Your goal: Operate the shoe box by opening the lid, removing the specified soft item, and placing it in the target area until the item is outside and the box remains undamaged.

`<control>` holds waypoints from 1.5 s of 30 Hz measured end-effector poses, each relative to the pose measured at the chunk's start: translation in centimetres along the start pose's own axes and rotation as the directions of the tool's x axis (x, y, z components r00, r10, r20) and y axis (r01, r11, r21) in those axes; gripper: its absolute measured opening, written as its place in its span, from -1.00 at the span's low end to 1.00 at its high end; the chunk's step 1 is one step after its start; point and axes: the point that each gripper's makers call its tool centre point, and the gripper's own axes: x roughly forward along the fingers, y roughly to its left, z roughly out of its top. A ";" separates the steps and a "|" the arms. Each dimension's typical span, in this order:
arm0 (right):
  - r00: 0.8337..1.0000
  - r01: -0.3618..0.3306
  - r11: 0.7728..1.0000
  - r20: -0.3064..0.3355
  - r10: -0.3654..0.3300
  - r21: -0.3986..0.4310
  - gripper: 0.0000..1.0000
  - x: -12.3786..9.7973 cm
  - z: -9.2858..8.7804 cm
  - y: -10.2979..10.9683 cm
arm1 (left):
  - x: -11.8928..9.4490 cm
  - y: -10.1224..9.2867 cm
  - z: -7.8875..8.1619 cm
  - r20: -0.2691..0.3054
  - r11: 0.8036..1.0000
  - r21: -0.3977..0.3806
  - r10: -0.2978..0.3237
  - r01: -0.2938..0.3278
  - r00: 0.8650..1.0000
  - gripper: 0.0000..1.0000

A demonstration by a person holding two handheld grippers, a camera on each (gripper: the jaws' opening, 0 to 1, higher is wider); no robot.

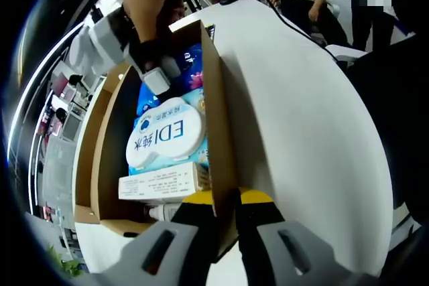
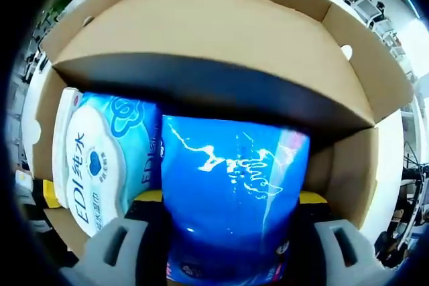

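On a white table point(image 1: 308, 132), the open shoe box point(image 1: 214, 98) holds a wet-wipes pack point(image 1: 167, 135). The right gripper point(image 2: 231, 246) has its jaws clamped on the blue soft pack point(image 2: 234, 199), directly between them, long axis running along them. The left gripper point(image 1: 228, 232) has its jaws pinching the box's side wall.

The shoe box point(image 1: 218, 98) is brown cardboard, dull and a bit rough, with a dark inside wall. The blue pack point(image 2: 231, 199) is soft shiny plastic with bright glints on it. The wet wipes pack point(image 1: 167, 135) at 9 o'clock of it has a smooth, hard white plastic lid. The small carton point(image 1: 161, 182) looks like plain matt paper card. The table point(image 1: 301, 118) is white, smooth and a little glossy. The left gripper point(image 1: 228, 232) has dull grey plastic jaws.
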 end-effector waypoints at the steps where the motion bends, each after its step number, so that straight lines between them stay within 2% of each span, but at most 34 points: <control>1: 1.000 0.002 1.000 0.001 -0.002 0.002 0.47 0.0 0.0 0.0 | 0.0 0.0 0.0 0.000 1.000 0.000 0.000 0.000 1.000 -0.82; 8: 1.000 -0.011 1.000 -0.003 0.011 -0.005 0.46 -0.1 -0.2 0.0 | 0.0 0.0 0.1 0.001 1.000 0.001 -0.001 0.001 1.000 -0.82; 14: 1.000 0.006 1.000 -0.007 -0.006 -0.005 0.46 -0.1 -0.1 0.0 | 0.1 0.0 0.2 0.000 1.000 0.001 -0.001 0.001 1.000 -0.82; 24: 0.999 0.007 1.000 0.034 -0.007 -0.009 0.46 -0.4 -1.0 0.4 | 0.3 0.6 0.3 0.000 1.000 -0.001 -0.004 0.004 1.000 -0.82; 39: 0.994 -0.020 1.000 0.109 0.020 -0.009 0.42 -0.8 -0.4 0.5 | 0.3 1.1 0.2 -0.011 1.000 0.007 0.005 -0.005 1.000 -0.82; 45: 0.990 -0.010 1.000 0.141 0.010 0.000 0.41 -0.7 -0.3 0.7 | 0.4 1.2 0.2 -0.017 1.000 0.017 0.007 -0.007 1.000 -0.81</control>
